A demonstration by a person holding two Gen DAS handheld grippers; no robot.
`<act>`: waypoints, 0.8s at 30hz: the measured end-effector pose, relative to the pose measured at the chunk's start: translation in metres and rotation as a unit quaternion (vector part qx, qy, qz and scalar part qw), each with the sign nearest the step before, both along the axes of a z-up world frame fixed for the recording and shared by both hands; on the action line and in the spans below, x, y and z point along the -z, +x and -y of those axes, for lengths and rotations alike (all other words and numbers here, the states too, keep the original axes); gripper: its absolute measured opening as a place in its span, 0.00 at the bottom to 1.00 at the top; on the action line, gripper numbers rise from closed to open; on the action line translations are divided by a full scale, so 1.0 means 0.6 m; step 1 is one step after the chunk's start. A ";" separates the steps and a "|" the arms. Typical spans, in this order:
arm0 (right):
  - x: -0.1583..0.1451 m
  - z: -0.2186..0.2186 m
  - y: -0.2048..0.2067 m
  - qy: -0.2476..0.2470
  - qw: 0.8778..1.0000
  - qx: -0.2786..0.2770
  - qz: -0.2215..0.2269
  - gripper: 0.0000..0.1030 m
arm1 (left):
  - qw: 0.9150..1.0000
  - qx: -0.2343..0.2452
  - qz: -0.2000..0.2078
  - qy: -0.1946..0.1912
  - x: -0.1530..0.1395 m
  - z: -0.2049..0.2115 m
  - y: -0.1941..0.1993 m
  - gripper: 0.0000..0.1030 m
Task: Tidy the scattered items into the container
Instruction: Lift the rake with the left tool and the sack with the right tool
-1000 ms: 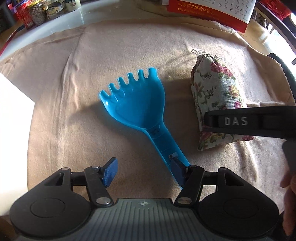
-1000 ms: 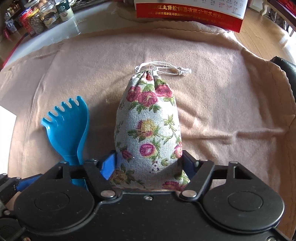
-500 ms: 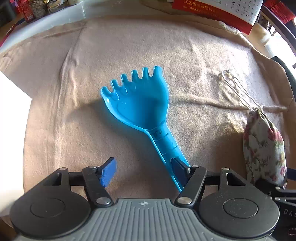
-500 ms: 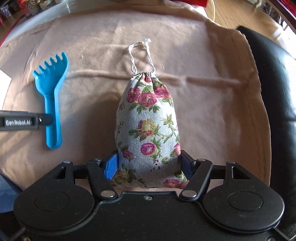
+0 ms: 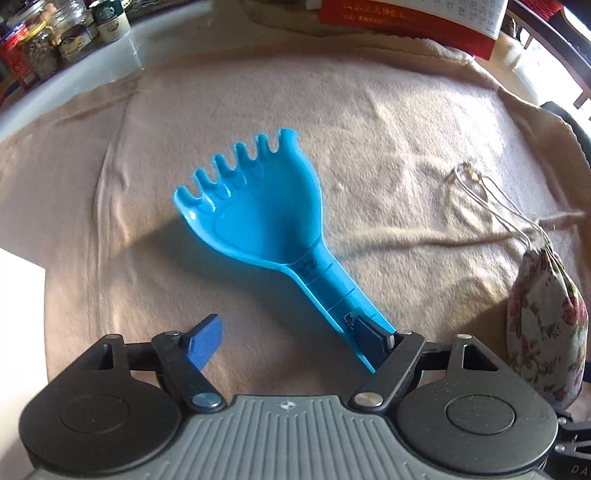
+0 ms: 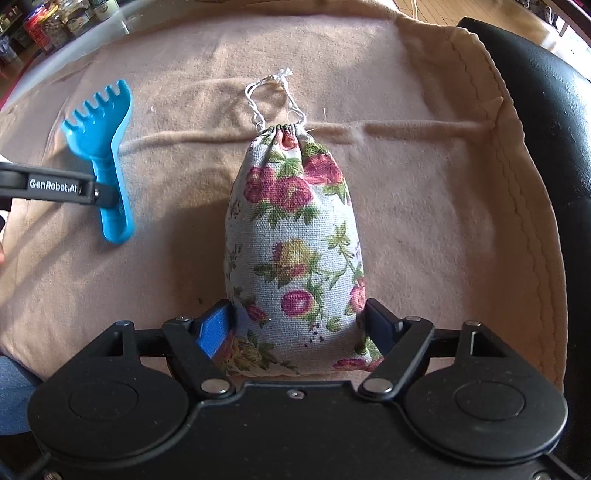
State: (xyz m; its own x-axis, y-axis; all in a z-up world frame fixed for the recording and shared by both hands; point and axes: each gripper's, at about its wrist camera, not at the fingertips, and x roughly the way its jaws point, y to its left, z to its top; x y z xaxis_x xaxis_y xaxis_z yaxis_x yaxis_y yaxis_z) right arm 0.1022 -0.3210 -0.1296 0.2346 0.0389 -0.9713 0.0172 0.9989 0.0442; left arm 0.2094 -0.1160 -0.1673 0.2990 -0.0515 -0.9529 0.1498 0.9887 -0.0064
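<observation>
Claw, left hand: the left gripper (image 5: 286,334) is held wide open, its jaws having just been opening. The blue rake (image 5: 258,210) lies flat on the cloth (image 5: 369,129); its handle end rests against one pad only, the other pad stands clear, and nothing is gripped.

Claw, right hand: the right gripper (image 6: 297,328) is set about the base of the floral pouch (image 6: 295,229), its jaws likewise having just been opening. The pouch sits between the pads. Whether they press on it cannot be told.

Change noted: a second ago the pouch lay just beside the rake; it is now found well apart from it, near the cloth's edge by a black chair (image 6: 546,147), with the drawstring (image 6: 273,92) trailed out beyond its neck. The rake is unmoved.

Bearing on task: neither item is judged to be stowed. The pouch appears merely to have been set down elsewhere, and the rake is not yet taken up.

Container: a white edge (image 5: 18,314) is seen at the border of the left view; that it is the container cannot be confirmed.

Writing: "GenRobot.AI" is read on the left gripper's finger in the right view. "DA" is read, cut off, at the corner of the left view. A calendar (image 5: 406,18) bears a red band of characters, not legible. Labels on the jars (image 5: 40,55) are too small to be read.
</observation>
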 end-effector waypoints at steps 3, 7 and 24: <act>0.007 -0.003 -0.001 0.004 1.000 0.003 -0.001 0.76 | 0.999 -0.020 -0.019 -0.020 0.003 -0.025 0.010 0.77; 0.021 -0.012 -0.002 -0.004 1.000 0.000 -0.003 0.78 | 0.996 -0.091 -0.020 -0.001 0.000 -0.066 0.020 0.77; 0.019 -0.023 -0.005 -0.008 1.000 -0.005 0.000 0.80 | 0.995 0.044 0.048 0.080 -0.040 0.010 0.015 0.78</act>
State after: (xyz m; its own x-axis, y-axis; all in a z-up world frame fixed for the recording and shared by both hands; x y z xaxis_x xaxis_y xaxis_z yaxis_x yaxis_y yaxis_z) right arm 0.0991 -0.3075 -0.1408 0.2346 0.0258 -0.9718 0.0071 0.9996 0.0283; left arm 0.2187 -0.1222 -0.1434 0.3909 0.0682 -0.9179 0.2285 0.9588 0.1686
